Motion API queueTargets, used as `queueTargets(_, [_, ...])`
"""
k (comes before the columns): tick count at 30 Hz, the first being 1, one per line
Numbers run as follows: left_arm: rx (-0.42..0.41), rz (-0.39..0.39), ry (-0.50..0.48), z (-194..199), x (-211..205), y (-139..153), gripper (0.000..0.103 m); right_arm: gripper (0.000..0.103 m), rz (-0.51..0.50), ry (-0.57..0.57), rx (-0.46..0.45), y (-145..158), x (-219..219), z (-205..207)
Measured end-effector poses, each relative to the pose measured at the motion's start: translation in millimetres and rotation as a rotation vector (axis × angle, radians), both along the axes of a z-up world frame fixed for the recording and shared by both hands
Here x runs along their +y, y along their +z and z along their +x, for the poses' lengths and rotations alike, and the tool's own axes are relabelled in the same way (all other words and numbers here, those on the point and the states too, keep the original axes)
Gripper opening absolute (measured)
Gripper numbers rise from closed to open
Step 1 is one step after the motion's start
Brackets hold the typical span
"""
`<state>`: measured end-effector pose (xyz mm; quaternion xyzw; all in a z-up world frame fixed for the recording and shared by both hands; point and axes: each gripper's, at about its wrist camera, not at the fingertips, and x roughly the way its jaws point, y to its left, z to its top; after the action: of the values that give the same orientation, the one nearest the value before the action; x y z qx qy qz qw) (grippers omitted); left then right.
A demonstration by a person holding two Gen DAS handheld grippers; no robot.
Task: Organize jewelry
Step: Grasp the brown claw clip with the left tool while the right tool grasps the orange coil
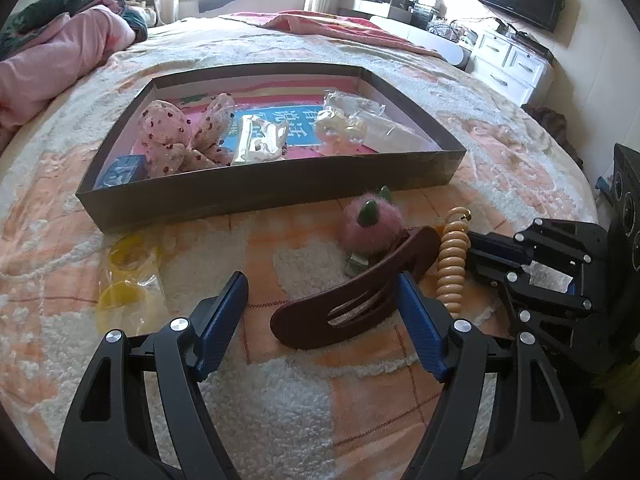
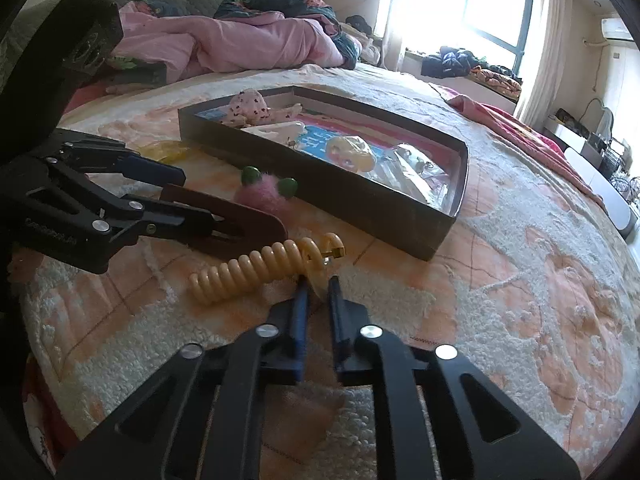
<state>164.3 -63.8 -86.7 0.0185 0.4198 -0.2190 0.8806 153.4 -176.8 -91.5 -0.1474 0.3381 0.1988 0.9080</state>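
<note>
Left wrist view: bed (image 1: 280, 420) with fleecy blanket; dark shallow box (image 1: 260, 196) at far centre, holding a spotted fabric bow (image 1: 180, 136) and packets. Near the box: brown hair clip (image 1: 352, 300), pink fuzzy clip (image 1: 372, 224), beige spiral hair tie (image 1: 452, 268), bagged yellow rings (image 1: 128, 276). Left tool (image 1: 320, 312) stands partly open, straddling the brown clip; contact uncertain. Right tool (image 2: 318, 292) is closed, apparently pinching the spiral tie's near edge. Risk: so thin a hold may slip on lifting; springy coil may snag the fleece.
</note>
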Motion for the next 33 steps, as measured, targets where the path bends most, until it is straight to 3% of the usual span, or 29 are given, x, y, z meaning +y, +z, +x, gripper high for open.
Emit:
queueTargets(4, [0.001,-0.006,-0.028,-2.1,-5.0,0.8,0.056,0.004,0.025,-0.004,0.003,1.9,-6.1,1.7])
queueTargets(13, [0.001,0.014,-0.042,-5.2,-10.7,1.5,0.05,0.004,0.098,-0.063,0.02,6.7,-28.1,4.3])
queueTargets(16, [-0.002,0.019,-0.051,-8.2,-11.3,3.0,0.041,0.004,0.113,-0.079,0.015,9.1,-32.6,4.8])
queueTargets(21, [-0.017,0.028,-0.087,-20.0,-17.3,6.8,0.014,0.004,0.135,-0.088,0.005,13.8,-37.1,2.9])
queueTargets(24, [-0.016,0.023,-0.105,-25.0,-19.7,8.9,0.005,0.004,0.141,-0.091,0.001,15.6,-38.8,1.6])
queueTargets(33, [-0.039,0.011,-0.119,-39.3,-29.2,17.9,0.002,0.004,0.166,-0.11,-0.01,21.3,-44.3,-1.3])
